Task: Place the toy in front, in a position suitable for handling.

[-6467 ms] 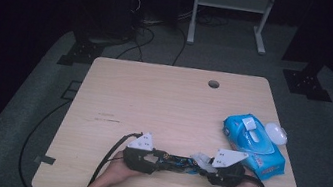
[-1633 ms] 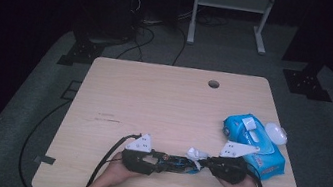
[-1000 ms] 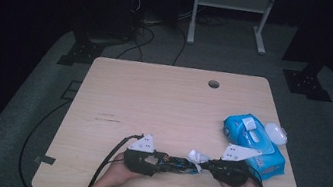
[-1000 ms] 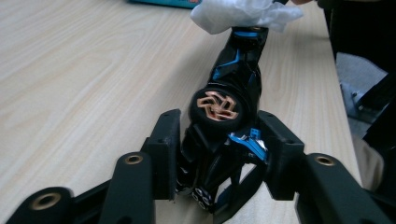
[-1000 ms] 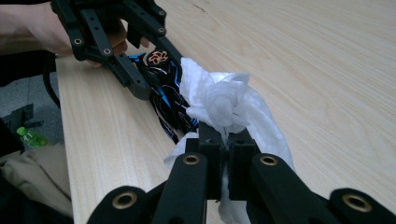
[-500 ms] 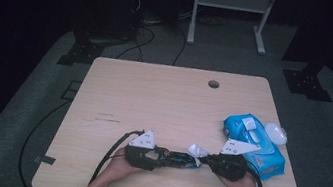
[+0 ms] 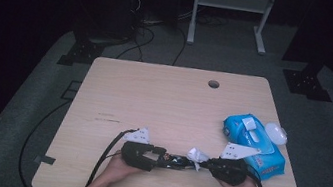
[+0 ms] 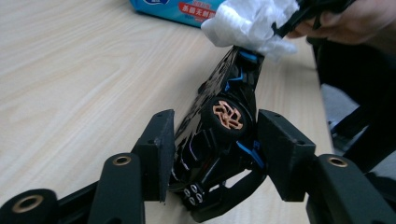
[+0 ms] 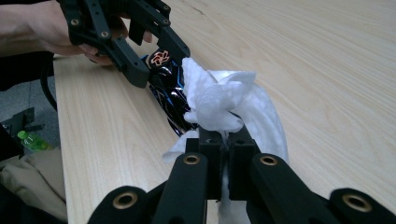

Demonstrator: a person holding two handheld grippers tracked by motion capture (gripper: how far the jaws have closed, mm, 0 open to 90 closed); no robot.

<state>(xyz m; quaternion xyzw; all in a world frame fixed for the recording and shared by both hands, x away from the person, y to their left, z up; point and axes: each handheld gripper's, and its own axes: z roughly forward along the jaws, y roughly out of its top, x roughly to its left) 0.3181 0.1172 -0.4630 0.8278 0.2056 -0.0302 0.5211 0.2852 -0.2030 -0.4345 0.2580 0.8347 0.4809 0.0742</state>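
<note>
Lying between the slackening left tongs (image 8: 212, 144), the toy car (image 8: 219, 126) meets the wipe (image 9: 224, 107) clamped in the right tongs (image 9: 227, 140).

Just now opening the jaws of the left gripper (image 8: 212, 154), with the toy car (image 8: 219, 135) between them and the pads just beside its flanks rather than clamped hard. Compared with the earliest high view, shows the right gripper (image 7: 204, 164) drawn a little toward 3 o'clock, its grey plate tipped toward 1 o'clock and nearer the blue wipes pack (image 7: 253, 142). Leaves the white wipe (image 7: 197, 155) bunched higher and plainer in the gap between the two grippers, at the nose of the car. Nudges the left gripper slightly toward 10 o'clock.
</note>
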